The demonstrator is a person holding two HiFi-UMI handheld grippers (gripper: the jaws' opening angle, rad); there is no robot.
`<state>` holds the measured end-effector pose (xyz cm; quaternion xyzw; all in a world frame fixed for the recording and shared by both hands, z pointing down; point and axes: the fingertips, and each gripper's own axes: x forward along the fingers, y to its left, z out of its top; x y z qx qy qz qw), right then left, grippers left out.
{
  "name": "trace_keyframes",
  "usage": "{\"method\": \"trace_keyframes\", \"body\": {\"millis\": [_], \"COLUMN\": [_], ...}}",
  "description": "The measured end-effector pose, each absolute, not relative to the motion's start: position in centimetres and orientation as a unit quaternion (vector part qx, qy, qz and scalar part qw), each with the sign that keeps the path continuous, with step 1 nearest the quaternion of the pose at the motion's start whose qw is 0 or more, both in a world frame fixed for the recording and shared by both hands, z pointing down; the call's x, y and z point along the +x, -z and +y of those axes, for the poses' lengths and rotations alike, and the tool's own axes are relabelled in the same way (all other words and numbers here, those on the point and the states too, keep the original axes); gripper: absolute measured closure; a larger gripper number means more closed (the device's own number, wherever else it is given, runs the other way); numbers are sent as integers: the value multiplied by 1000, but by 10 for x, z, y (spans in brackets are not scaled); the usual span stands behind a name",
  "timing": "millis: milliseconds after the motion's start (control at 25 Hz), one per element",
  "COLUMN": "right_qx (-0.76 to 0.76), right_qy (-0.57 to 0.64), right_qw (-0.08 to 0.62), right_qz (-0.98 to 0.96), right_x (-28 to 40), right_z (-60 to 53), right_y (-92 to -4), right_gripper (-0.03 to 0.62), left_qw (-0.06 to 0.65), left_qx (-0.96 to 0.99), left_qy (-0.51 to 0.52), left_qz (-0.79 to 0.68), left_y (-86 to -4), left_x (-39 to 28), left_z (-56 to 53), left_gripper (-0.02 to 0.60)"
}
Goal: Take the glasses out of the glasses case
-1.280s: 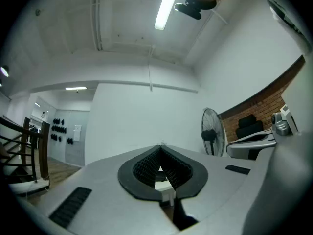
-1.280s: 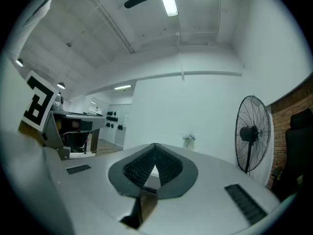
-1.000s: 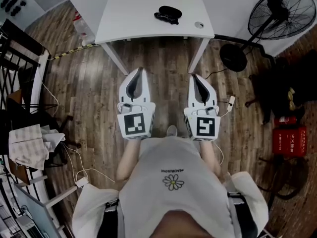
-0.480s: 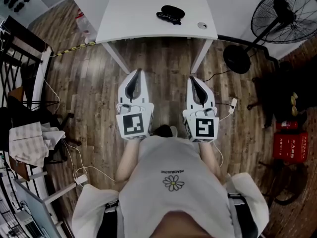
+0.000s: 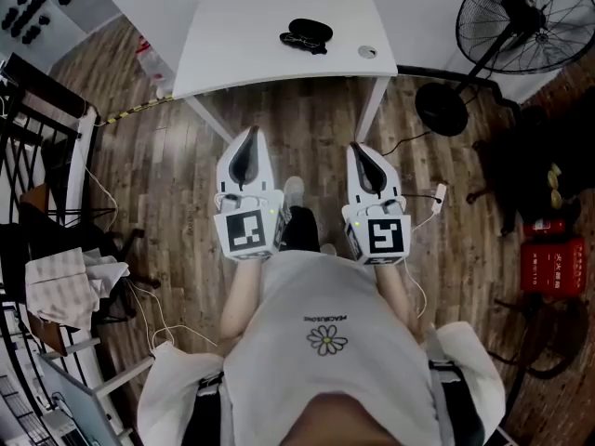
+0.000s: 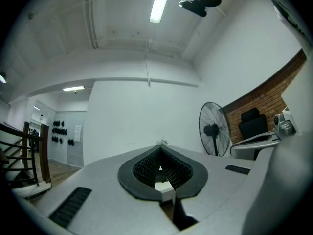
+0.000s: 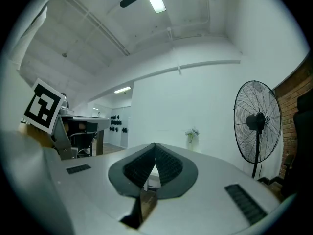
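A: White surface (image 5: 232, 49) ahead. Where's the case (image 5: 311, 30)?
B: Lying on it, well apart from left gripper (image 5: 252, 133) and right gripper (image 5: 356, 149). Both sets of fingers (image 6: 143, 170) pressed together, empty.

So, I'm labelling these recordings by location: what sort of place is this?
Probably an indoor office or studio workroom: a white table stands on a wood-plank floor, with a pedestal fan nearby and a fluorescent ceiling light overhead.
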<state>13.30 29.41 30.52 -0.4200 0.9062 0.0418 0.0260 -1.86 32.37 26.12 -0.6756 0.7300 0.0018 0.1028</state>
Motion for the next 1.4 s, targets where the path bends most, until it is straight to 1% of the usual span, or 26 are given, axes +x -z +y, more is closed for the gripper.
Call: {"method": "trace_keyframes", "body": {"millis": [320, 440, 640, 840, 1000, 1120, 1240, 1400], "right_qx": [-436, -435, -432, -425, -419, -422, -428, -444], "right_qy": [-65, -83, -85, -72, -51, -30, -26, -25], "right_qw": [32, 18, 14, 16, -7, -27, -30, -27], "right_qz": [897, 896, 898, 902, 907, 906, 903, 895], "right_x": [141, 136, 121, 94, 68, 45, 17, -19], "right_z": [247, 221, 179, 130, 90, 45, -6, -74], "right_y": [-296, -295, -293, -298, -308, -314, -308, -293], "right_gripper": [585, 585, 585, 585, 585, 585, 585, 585], "left_qw": [111, 112, 117, 100, 77, 67, 59, 65], "left_qx": [-700, -704, -710, -716, -724, -734, -744, -771], "left_qy": [1, -6, -8, -14, -34, -36, -35, -32], "left_qz": [705, 701, 694, 690, 685, 675, 665, 633], "left_y": [-263, -257, -253, -264, -274, -277, -274, -261], "left_x": [-17, -21, -38, -66, -92, -114, -138, -165], "left_z": [274, 248, 205, 154, 112, 66, 15, -57], "left_gripper": [566, 566, 565, 566, 565, 566, 565, 566]}}
